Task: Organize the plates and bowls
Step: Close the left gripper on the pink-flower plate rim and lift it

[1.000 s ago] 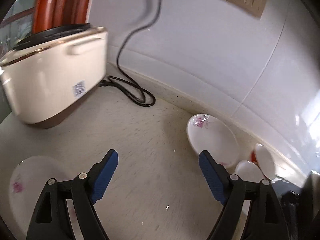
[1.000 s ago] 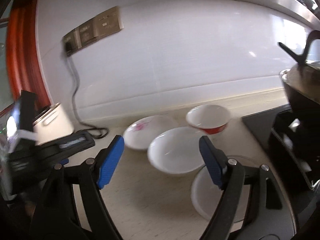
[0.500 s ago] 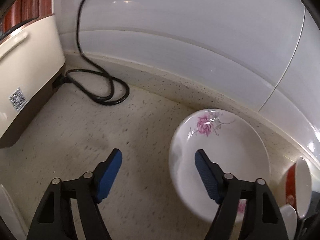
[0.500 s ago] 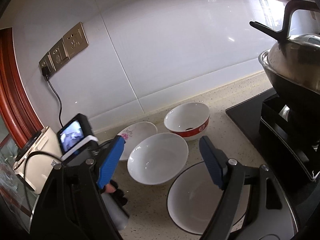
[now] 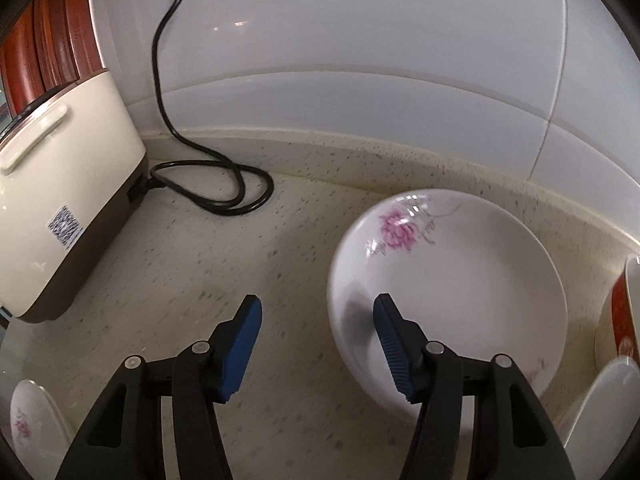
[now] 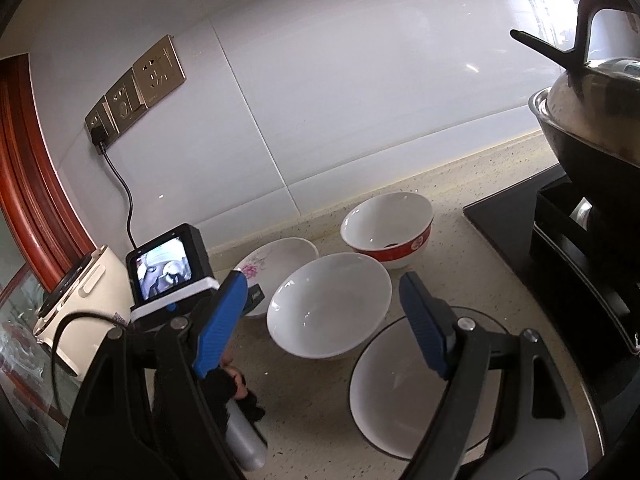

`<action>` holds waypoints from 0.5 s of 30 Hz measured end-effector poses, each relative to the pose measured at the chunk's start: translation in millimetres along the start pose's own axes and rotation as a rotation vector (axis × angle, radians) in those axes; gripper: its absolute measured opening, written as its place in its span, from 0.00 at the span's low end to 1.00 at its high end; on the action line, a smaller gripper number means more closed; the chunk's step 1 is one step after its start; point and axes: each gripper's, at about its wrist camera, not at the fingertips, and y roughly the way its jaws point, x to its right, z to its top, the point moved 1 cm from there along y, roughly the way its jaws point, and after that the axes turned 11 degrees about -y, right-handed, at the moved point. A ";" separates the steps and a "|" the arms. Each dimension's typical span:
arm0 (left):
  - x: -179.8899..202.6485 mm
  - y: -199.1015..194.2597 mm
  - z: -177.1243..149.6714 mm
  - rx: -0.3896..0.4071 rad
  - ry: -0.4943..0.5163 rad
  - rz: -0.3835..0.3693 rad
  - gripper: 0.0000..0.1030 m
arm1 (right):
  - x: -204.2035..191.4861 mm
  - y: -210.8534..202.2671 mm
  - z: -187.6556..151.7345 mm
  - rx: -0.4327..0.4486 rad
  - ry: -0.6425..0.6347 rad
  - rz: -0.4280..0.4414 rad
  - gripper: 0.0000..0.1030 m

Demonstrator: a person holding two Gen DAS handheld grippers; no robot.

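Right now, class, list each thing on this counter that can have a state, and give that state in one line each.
left gripper: open, one finger over the flower plate's near rim.
right gripper: open, holding nothing.
flower plate: flat on the counter, empty.
white bowl: upright, empty.
red-banded bowl: upright, a small dark speck inside.
black-rimmed plate: flat, empty.
power cord: plugged into the wall, slack coiled on the counter.

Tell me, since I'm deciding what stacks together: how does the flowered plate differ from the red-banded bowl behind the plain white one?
The flowered plate is shallow and wide; the red-banded bowl is deep with steep walls. The plate bears a pink flower inside its rim; the bowl has a red band outside. The left gripper straddles the plate's near rim; nothing reaches for the bowl. Both are white inside, upright and empty on the countertop.
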 end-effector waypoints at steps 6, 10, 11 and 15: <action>-22.6 -22.0 -22.7 -0.016 0.013 -0.027 0.60 | -4.4 -2.6 0.4 0.007 -0.012 0.009 0.78; -43.6 -40.2 -44.9 -0.050 0.020 -0.085 0.60 | -5.2 -3.2 0.7 0.009 -0.014 0.017 0.79; -49.1 -44.3 -49.6 -0.058 0.015 -0.095 0.61 | -5.7 -3.2 0.6 0.009 -0.016 0.021 0.79; -71.1 -65.8 -74.4 -0.066 0.030 -0.138 0.66 | -12.2 -4.8 0.3 0.014 -0.040 0.078 0.79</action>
